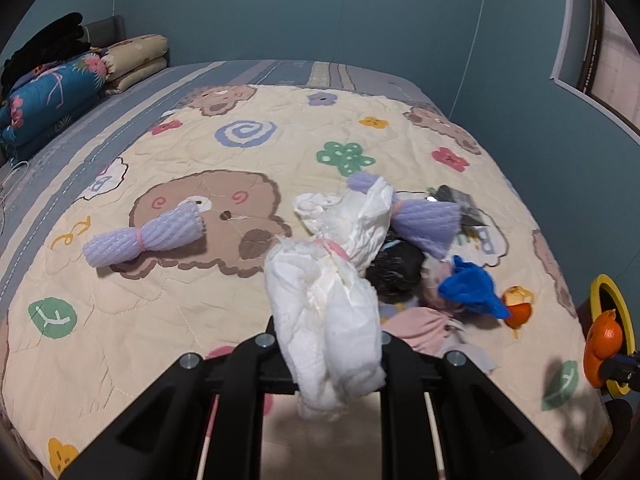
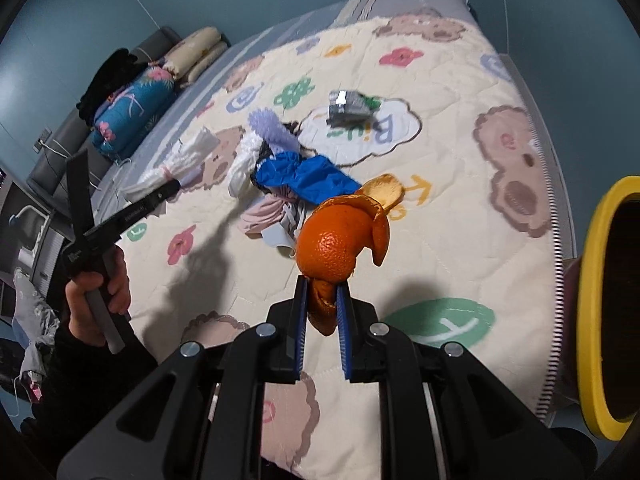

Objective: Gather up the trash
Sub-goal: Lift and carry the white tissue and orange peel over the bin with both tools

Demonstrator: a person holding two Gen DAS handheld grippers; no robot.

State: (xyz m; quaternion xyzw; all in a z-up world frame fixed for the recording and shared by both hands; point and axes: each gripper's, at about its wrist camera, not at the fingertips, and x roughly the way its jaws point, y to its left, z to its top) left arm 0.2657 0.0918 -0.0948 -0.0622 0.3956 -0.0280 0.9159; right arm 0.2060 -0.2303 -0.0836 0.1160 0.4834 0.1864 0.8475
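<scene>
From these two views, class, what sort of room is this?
Most likely a bedroom: a wide bed under a cartoon bear quilt, folded bedding stacked by the headboard, and plain blue-green walls close around.

quilt | cloud patch: "Biu" | left gripper lettering: too small to read

Right tool pinching orange peel above quilt; yellow-rimmed bin just right.
</scene>
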